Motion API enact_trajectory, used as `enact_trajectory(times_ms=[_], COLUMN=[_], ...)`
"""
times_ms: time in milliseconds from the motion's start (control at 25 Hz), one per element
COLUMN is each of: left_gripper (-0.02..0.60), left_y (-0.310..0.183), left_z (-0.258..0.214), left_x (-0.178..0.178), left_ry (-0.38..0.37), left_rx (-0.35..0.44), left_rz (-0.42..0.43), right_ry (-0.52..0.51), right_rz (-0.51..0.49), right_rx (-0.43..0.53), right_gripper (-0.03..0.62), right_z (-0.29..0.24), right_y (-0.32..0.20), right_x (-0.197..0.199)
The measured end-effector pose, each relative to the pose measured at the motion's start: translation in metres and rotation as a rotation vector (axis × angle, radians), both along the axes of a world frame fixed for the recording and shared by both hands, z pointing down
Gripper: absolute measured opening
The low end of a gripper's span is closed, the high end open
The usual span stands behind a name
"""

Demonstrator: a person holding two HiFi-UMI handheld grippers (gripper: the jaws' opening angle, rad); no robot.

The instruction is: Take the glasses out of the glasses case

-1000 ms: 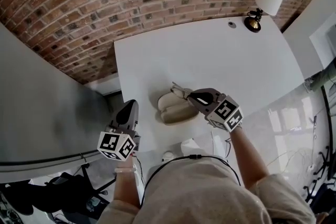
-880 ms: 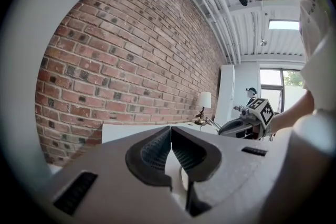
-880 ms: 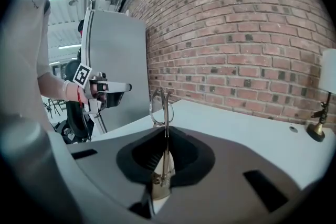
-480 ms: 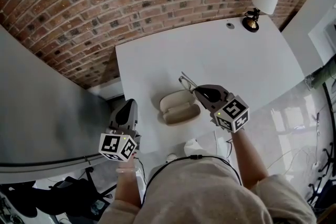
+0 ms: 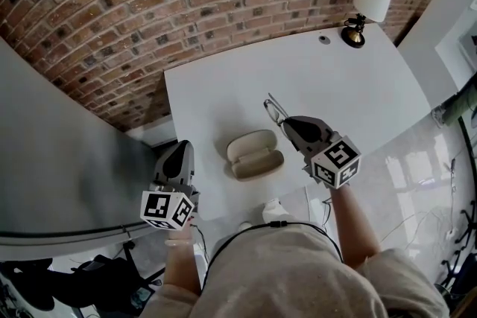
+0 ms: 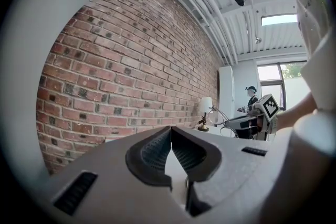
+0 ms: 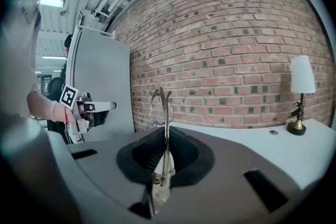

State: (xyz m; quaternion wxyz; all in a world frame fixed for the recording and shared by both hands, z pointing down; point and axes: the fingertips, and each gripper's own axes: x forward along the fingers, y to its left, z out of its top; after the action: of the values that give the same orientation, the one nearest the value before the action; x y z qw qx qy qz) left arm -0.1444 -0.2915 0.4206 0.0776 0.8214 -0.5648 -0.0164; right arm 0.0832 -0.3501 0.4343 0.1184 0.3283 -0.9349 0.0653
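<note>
White table (image 5: pixel 339 82) under right tongs (image 5: pixel 286 123), aloft with glasses (image 5: pixel 273 110)

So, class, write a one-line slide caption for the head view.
Right gripper holds the glasses above the white table, beside the open glasses case; left gripper shut, empty.

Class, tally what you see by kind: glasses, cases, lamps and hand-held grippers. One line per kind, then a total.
glasses: 1
case: 1
lamp: 1
hand-held grippers: 2, left and right
total: 5
</note>
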Motion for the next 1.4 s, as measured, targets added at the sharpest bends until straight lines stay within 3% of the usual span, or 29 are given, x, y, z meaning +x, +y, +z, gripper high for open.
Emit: enact_trajectory(times_ms=[920,1400], left_gripper=[0.006,0.006], left_y=[0.003,0.009], left_z=[-0.025,-0.024], left_x=[-0.005,-0.006], left_ry=[-0.013,-0.012], left_rx=[0.070,0.074], left_rz=[-0.032,-0.041], right_ry=[-0.093,-0.129], right_rz=[0.126,0.184], right_rx=[0.127,0.138], right_gripper=[0.021,0.021], right_z=[-0.049,-0.055], right_y=[-0.009,-0.001], right_x=[0.024,0.038])
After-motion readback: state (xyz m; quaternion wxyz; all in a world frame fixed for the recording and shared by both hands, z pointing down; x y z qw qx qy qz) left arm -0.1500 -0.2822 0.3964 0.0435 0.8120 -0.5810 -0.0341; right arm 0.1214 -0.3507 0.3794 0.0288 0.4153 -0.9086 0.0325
